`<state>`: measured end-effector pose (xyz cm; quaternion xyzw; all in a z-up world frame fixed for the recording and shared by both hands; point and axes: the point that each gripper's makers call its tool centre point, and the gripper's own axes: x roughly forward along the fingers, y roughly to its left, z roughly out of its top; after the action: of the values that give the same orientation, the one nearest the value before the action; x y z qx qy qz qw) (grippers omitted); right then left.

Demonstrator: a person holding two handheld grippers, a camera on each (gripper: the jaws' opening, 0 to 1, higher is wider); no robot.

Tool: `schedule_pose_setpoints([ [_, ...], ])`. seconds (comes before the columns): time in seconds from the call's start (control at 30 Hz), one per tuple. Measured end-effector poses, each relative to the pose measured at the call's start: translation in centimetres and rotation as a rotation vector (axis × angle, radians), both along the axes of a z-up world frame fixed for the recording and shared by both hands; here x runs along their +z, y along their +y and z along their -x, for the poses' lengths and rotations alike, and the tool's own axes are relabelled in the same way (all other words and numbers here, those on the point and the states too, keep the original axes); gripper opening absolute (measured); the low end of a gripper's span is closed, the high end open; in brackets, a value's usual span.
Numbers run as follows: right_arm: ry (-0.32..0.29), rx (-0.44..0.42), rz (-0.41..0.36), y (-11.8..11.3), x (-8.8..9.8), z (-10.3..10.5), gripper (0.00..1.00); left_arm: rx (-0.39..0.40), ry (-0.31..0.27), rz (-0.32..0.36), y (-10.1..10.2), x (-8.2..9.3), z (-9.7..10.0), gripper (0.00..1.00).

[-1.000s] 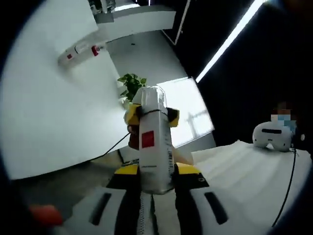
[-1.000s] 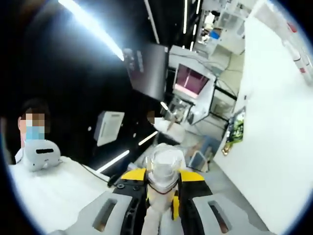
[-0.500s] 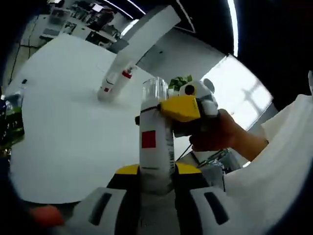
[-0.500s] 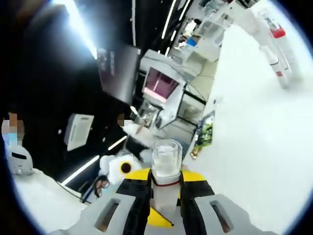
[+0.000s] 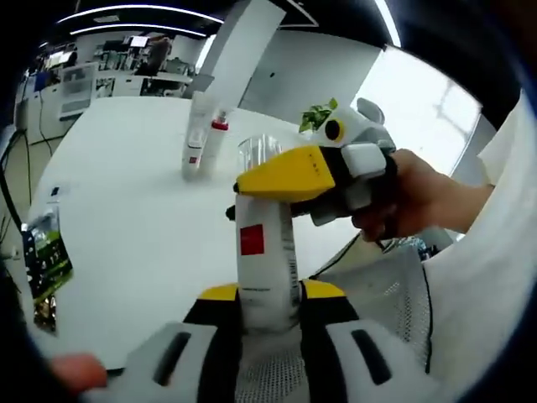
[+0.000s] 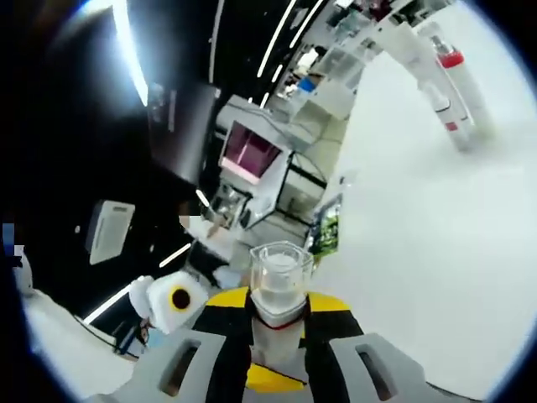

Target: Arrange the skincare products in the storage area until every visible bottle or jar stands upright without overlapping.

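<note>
A white bottle (image 5: 265, 269) with a red square label and a clear cap (image 5: 258, 153) stands between the jaws of my left gripper (image 5: 268, 295), which is shut on its body. My right gripper (image 5: 294, 172), held by a hand (image 5: 415, 197), reaches in from the right and clamps the bottle's top. In the right gripper view the same clear cap (image 6: 281, 270) rises between the yellow jaws of my right gripper (image 6: 278, 306), shut on the neck with its red ring. Two slim bottles (image 5: 203, 143) stand together on the white table (image 5: 126, 227); they also appear as slim bottles (image 6: 449, 88) at the upper right.
A green printed packet (image 5: 46, 260) lies near the table's left edge, and the packet (image 6: 323, 235) is also in the right gripper view. White mesh (image 5: 382, 285) sits below the right hand. Shelves and equipment (image 6: 268, 159) stand beyond the table.
Both hands have swung round with the bottle, so the views now take in the white table and the two slim bottles. Both grippers keep their hold on the bottle.
</note>
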<state>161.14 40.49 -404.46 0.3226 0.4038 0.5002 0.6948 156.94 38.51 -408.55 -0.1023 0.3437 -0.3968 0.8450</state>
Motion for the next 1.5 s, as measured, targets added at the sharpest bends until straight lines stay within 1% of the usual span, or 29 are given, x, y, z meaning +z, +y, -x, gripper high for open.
schedule_pose_setpoints([
  [0.03,-0.012,0.026,-0.010,0.0,0.3,0.2,0.18,-0.009,-0.003,0.013,-0.2,0.2,0.0,0.20],
  [0.1,-0.037,0.079,-0.031,0.0,0.9,0.7,0.18,-0.041,0.031,0.085,-0.6,0.8,0.5,0.19],
  [0.13,-0.044,0.107,-0.054,0.2,1.4,1.0,0.18,-0.057,0.048,0.120,-0.8,1.0,0.8,0.19],
  [0.2,-0.056,0.162,-0.101,0.4,2.5,1.5,0.18,-0.083,0.079,0.246,-1.2,2.6,1.3,0.19],
  [0.27,-0.080,0.205,-0.133,0.8,3.4,1.9,0.18,-0.091,0.097,0.310,-1.3,3.3,1.4,0.20],
  [0.3,-0.093,0.227,-0.149,0.9,3.8,2.0,0.18,-0.096,0.105,0.342,-1.3,3.6,1.4,0.22],
  [0.4,-0.110,0.290,-0.193,1.5,4.8,2.8,0.18,-0.073,0.147,0.454,-1.3,4.8,1.0,0.30],
  [0.5,-0.095,0.320,-0.203,2.2,4.8,3.4,0.18,-0.076,0.196,0.544,-1.3,5.7,1.1,0.28],
  [0.6,-0.076,0.332,-0.242,2.5,5.1,3.8,0.18,-0.108,0.212,0.573,-1.4,6.2,1.6,0.27],
  [0.73,-0.050,0.339,-0.265,2.6,5.0,3.9,0.18,-0.134,0.240,0.598,-1.7,6.3,2.1,0.23],
  [0.8,-0.040,0.341,-0.271,2.6,4.9,4.1,0.18,-0.145,0.254,0.603,-1.9,6.4,2.3,0.23],
  [0.9,-0.020,0.327,-0.267,2.6,4.7,3.9,0.19,-0.120,0.216,0.556,-1.7,6.1,2.1,0.23],
  [1.0,-0.061,0.289,-0.226,2.9,3.9,3.3,0.20,-0.063,0.173,0.471,-1.1,4.9,1.1,0.21],
  [1.1,-0.075,0.277,-0.196,3.2,3.5,3.3,0.20,-0.015,0.141,0.382,-0.6,3.7,0.6,0.21],
  [1.13,-0.065,0.260,-0.180,3.3,3.2,3.2,0.22,0.001,0.134,0.353,-0.3,3.3,0.4,0.20],
  [1.17,-0.056,0.243,-0.164,3.5,2.8,3.1,0.25,0.016,0.128,0.324,-0.1,2.9,0.2,0.20],
  [1.2,-0.050,0.215,-0.126,3.5,2.1,2.9,0.25,0.032,0.122,0.295,0.1,2.5,0.0,0.20],
  [1.27,-0.037,0.157,-0.050,3.4,0.8,2.4,0.24,0.058,0.111,0.200,0.6,1.3,-0.4,0.20],
  [1.37,-0.069,0.097,0.004,3.6,0.3,2.0,0.23,0.114,0.079,0.053,1.4,-0.4,-1.3,0.20],
  [1.47,-0.097,0.073,0.056,4.0,-0.5,2.1,0.22,0.120,0.074,-0.036,1.8,-1.4,-1.3,0.20],
  [1.5,-0.098,0.076,0.056,4.0,-0.5,2.1,0.22,0.120,0.079,-0.031,1.7,-1.4,-1.3,0.20],
])
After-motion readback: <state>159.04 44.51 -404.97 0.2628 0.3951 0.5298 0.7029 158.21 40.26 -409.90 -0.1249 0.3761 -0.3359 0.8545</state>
